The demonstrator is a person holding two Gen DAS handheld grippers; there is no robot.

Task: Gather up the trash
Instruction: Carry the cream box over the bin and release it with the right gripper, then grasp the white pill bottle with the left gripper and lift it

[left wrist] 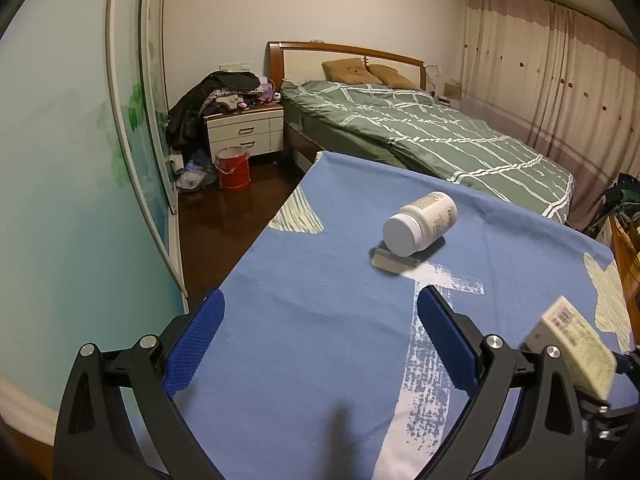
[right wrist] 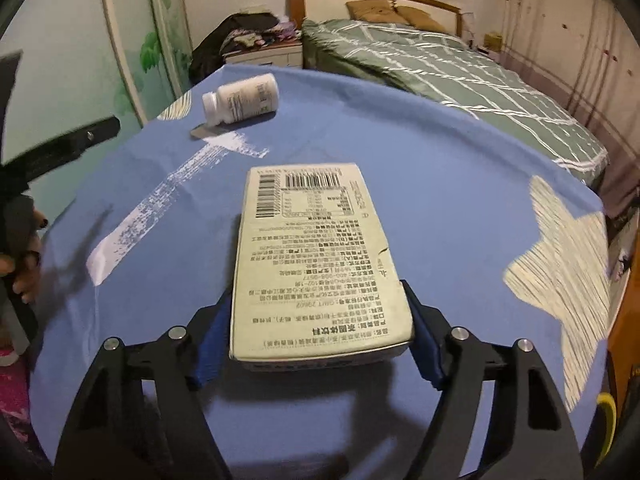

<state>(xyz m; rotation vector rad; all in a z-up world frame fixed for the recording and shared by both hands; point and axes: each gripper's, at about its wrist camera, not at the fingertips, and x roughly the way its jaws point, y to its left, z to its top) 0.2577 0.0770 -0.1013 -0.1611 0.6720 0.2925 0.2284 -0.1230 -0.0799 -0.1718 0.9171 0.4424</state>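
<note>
A pale green carton point(right wrist: 316, 256) with barcodes and dense print lies lengthwise between the blue pads of my right gripper point(right wrist: 320, 300), which press on both of its long sides. The carton point(left wrist: 572, 344) shows blurred and tilted at the right edge of the left wrist view. A white pill bottle point(left wrist: 420, 224) point(right wrist: 244, 98) lies on its side farther out on the blue tablecloth point(left wrist: 320, 240), its cap end resting over a small flat grey item point(left wrist: 394, 260). My left gripper point(left wrist: 322, 294) hangs open over bare cloth, short of the bottle.
A red lined bucket point(left wrist: 233, 170) stands on the dark floor by a white nightstand point(left wrist: 244, 132) piled with clothes. Beyond the table is a bed with a green quilt point(left wrist: 440, 136). A person's hand point(right wrist: 24, 248) holds the left gripper at the table's left side.
</note>
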